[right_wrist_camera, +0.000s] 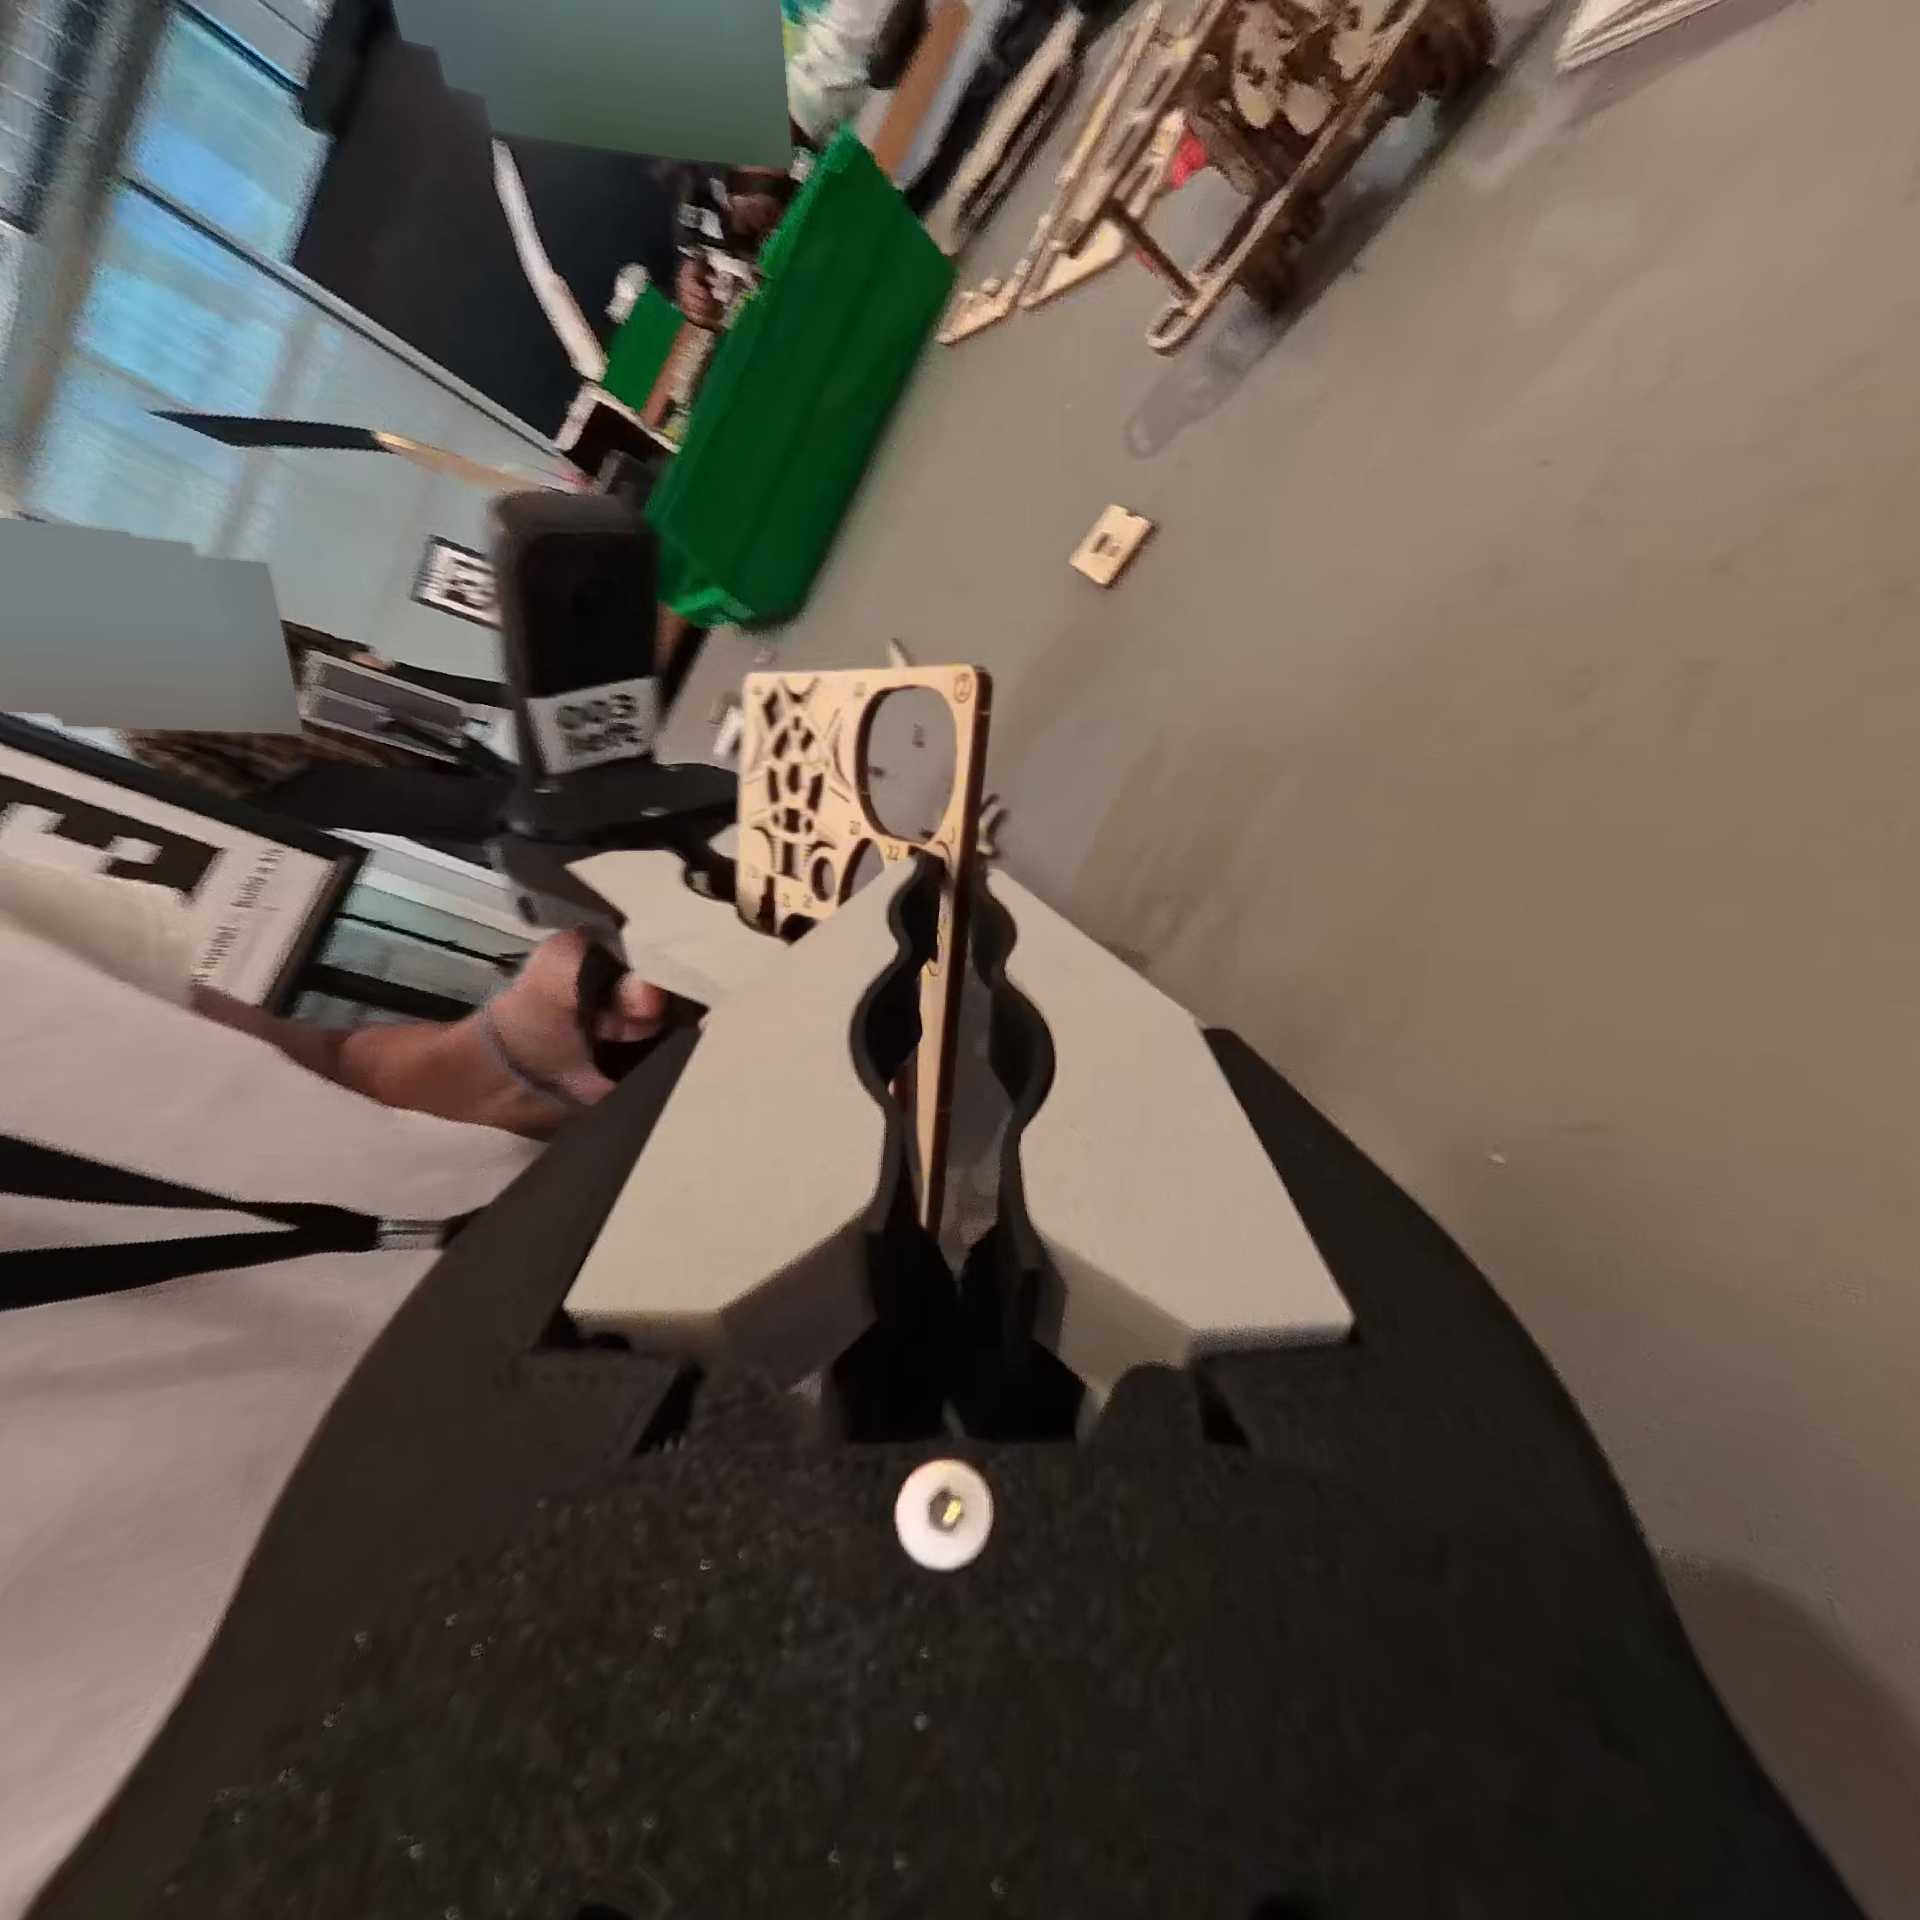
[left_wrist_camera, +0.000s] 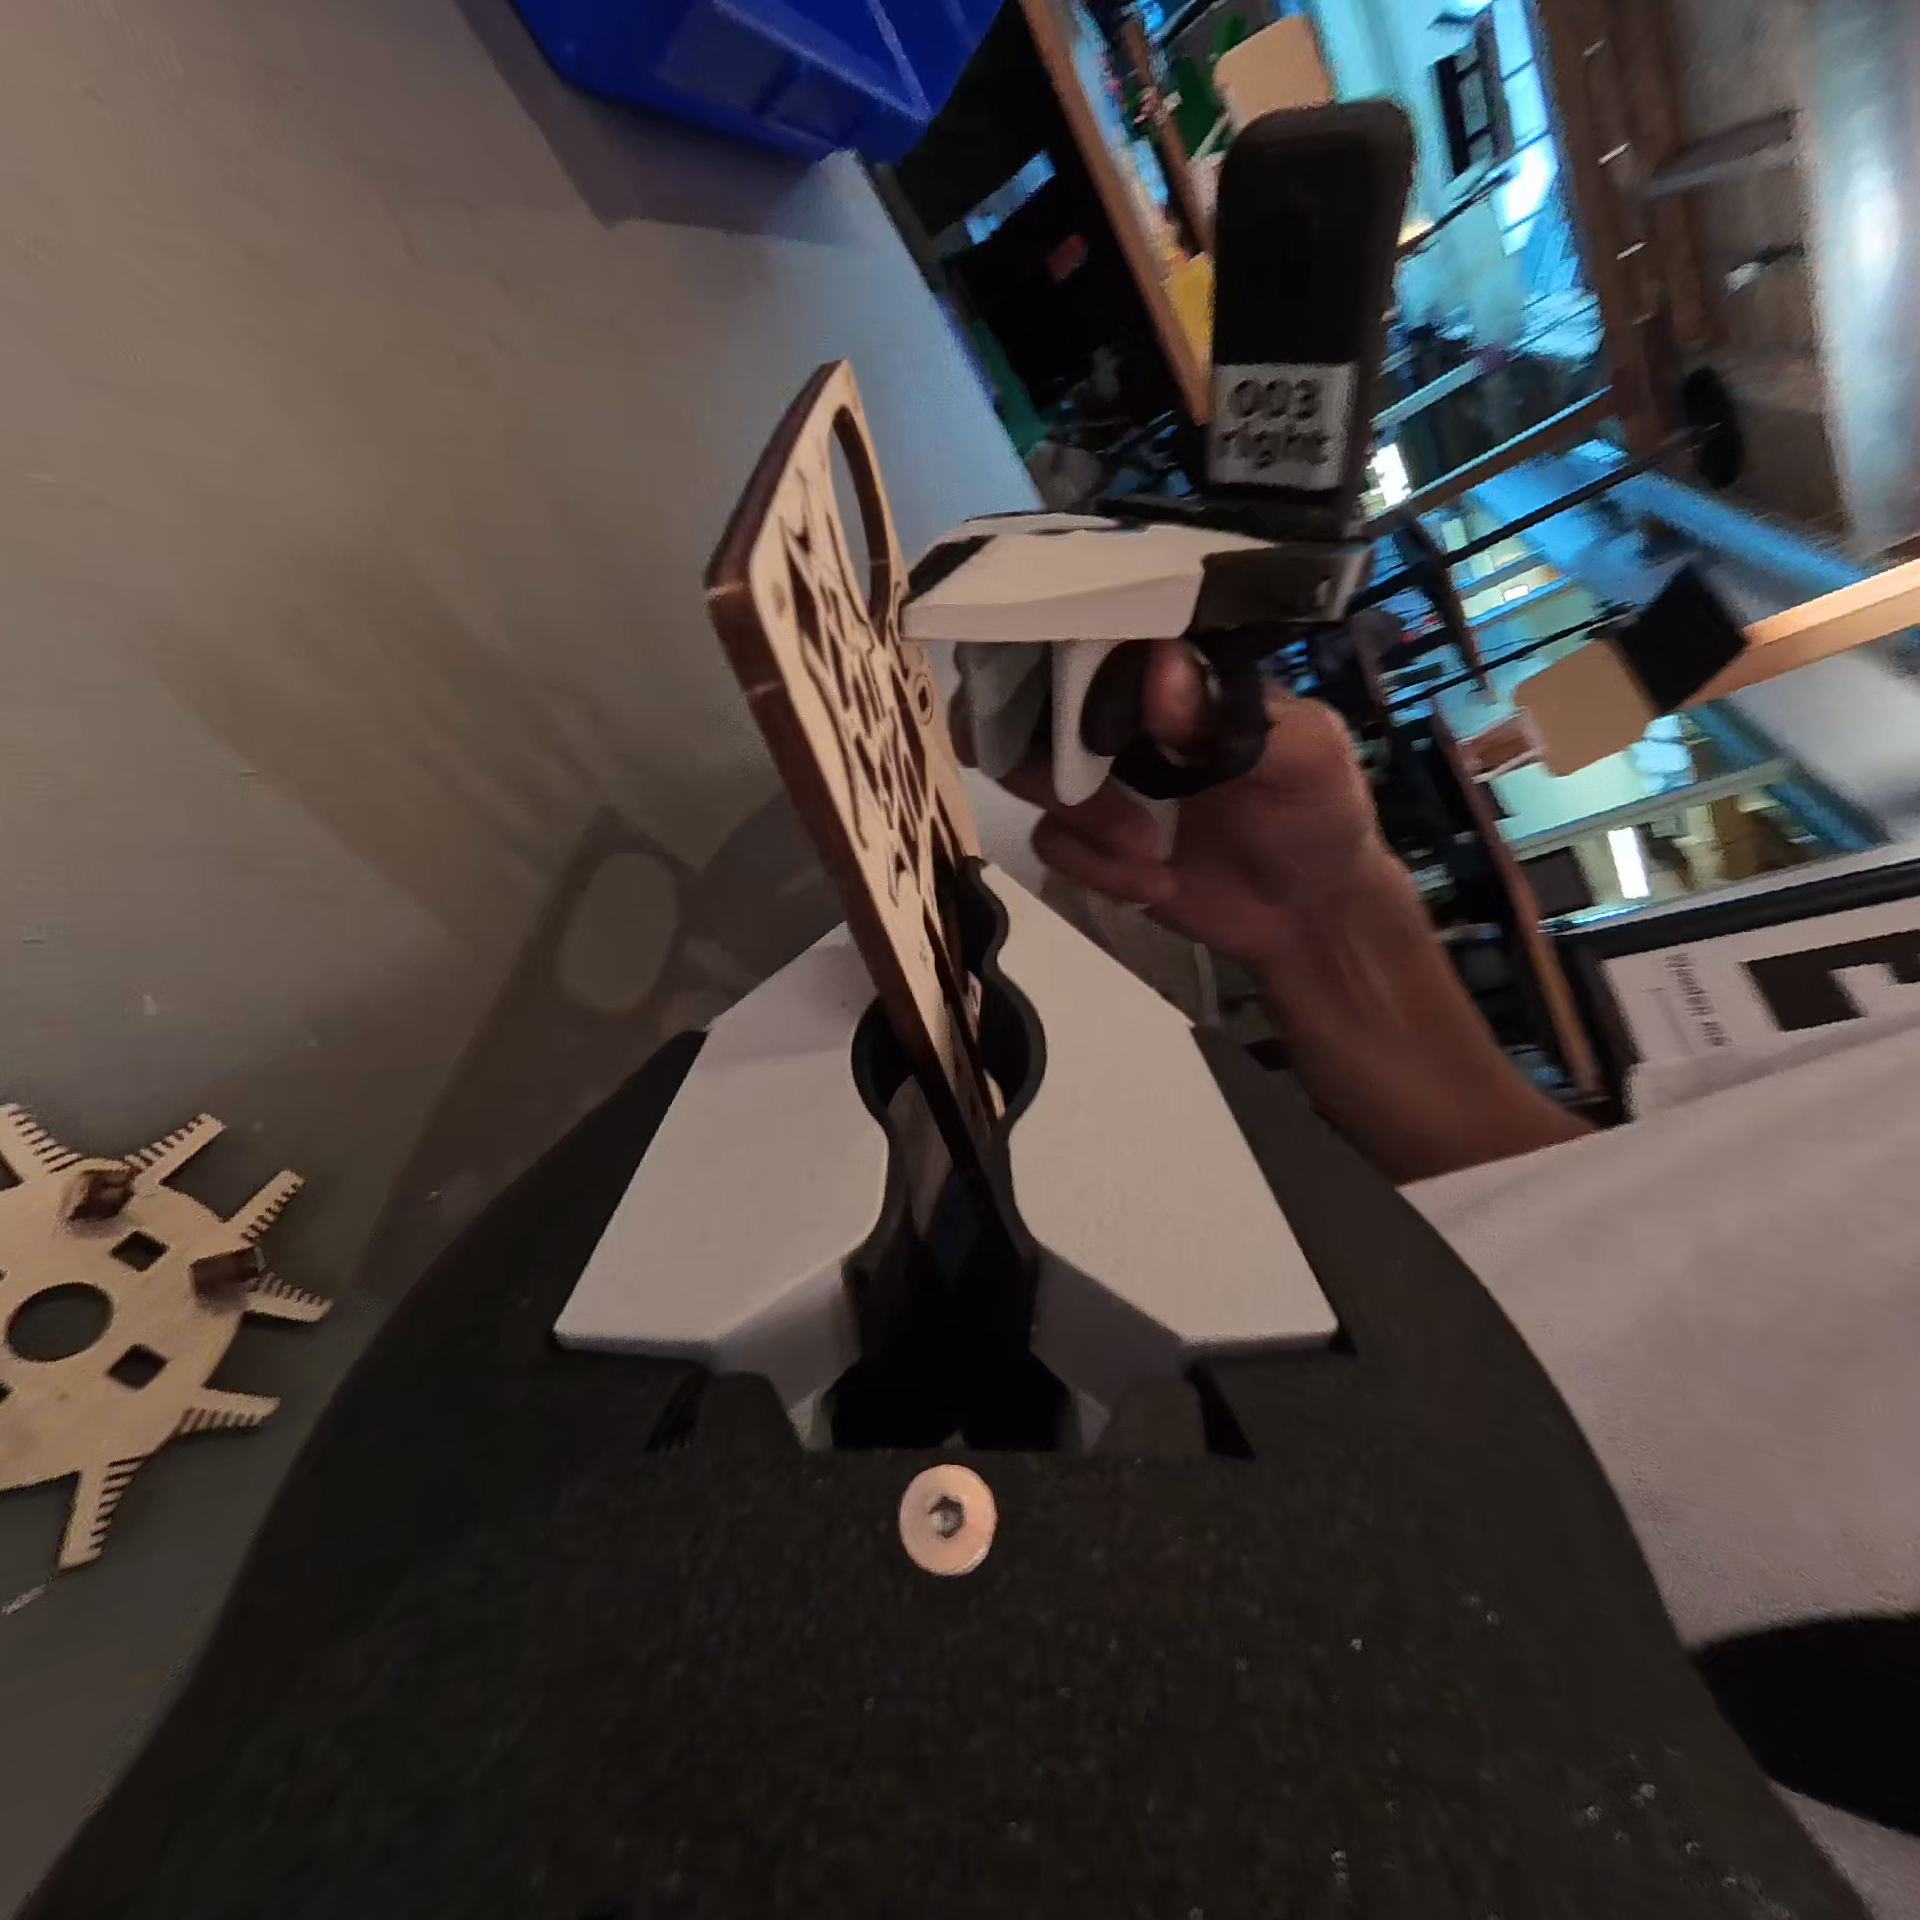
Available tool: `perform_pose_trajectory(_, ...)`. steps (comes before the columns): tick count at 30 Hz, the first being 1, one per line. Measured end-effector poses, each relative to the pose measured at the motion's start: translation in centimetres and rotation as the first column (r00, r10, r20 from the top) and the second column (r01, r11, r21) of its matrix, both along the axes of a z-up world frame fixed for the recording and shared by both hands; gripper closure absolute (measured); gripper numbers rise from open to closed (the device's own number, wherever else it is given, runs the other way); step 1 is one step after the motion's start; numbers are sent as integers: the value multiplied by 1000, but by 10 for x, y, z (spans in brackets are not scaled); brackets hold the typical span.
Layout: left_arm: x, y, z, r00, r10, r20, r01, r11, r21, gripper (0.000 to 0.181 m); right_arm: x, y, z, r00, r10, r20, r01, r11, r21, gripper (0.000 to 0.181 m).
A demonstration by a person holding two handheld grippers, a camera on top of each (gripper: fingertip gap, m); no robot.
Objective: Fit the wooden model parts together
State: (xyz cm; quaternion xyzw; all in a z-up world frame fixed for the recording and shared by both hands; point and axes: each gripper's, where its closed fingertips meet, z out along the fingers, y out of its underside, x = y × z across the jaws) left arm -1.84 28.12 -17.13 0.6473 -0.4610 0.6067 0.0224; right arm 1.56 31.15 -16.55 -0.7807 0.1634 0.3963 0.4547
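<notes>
A thin laser-cut wooden sheet (left_wrist_camera: pixel 774 665) with many cut-out shapes and one large rounded hole is held up above the grey table (left_wrist_camera: pixel 312 623). My left gripper (left_wrist_camera: pixel 935 914) is shut on the sheet's lower end. My right gripper (left_wrist_camera: pixel 909 613) comes in from the right and is shut on the sheet's upper part. In the right wrist view the sheet (right_wrist_camera: pixel 961 748) stands edge-on between the right gripper's (right_wrist_camera: pixel 948 873) fingers, and the left gripper (right_wrist_camera: pixel 717 894) holds it from the left. A toothed wooden wheel part (left_wrist_camera: pixel 177 1320) with small pegs lies flat on the table at the left.
A blue bin (left_wrist_camera: pixel 769 62) stands at the table's far edge. In the right wrist view a green bin (right_wrist_camera: pixel 810 395), a small wooden piece (right_wrist_camera: pixel 1112 545) and a partly built wooden model (right_wrist_camera: pixel 1247 156) stand on the table (right_wrist_camera: pixel 1455 831). A person's hand (left_wrist_camera: pixel 1247 831) holds the right gripper. My right fingertips sit around 5 centimeters from my left ones.
</notes>
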Motion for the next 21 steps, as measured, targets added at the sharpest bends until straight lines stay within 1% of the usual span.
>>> perform_pose_trajectory(2,3,-2,-10,1000,14,-22,-13,998,60,181,3,-2,-9,998,-14,54,16,999,-45,177)
perform_pose_trajectory(4,6,-3,-15,999,27,-40,-25,998,54,181,6,-3,-16,995,-24,96,31,997,-75,177)
perform_pose_trajectory(5,7,-3,-19,998,30,-49,-27,997,74,181,7,-3,-21,993,-26,117,37,995,-93,176)
perform_pose_trajectory(7,9,-5,-22,998,32,-55,-27,996,88,180,10,-3,-28,991,-45,127,60,992,-114,178)
perform_pose_trajectory(8,11,-5,-23,998,35,-59,-30,996,86,181,11,-2,-28,994,-47,99,58,993,-101,178)
perform_pose_trajectory(10,12,-5,-21,998,30,-61,-28,999,41,180,12,-4,-23,999,-36,-15,35,997,-63,178)
perform_pose_trajectory(13,14,-4,-18,998,23,-57,-24,1000,-17,181,15,-3,-16,991,-29,-134,31,1000,7,178)
perform_pose_trajectory(15,15,-2,-17,998,22,-63,-27,996,-83,180,17,-3,-15,987,-32,-158,35,999,15,178)
perform_pose_trajectory(18,14,2,-17,998,23,-62,-31,989,-143,180,22,-4,-9,983,-41,-181,52,997,57,174)
perform_pose_trajectory(21,12,4,-17,998,21,-54,-27,992,-122,180,19,-5,-11,973,-21,-231,32,998,46,168)
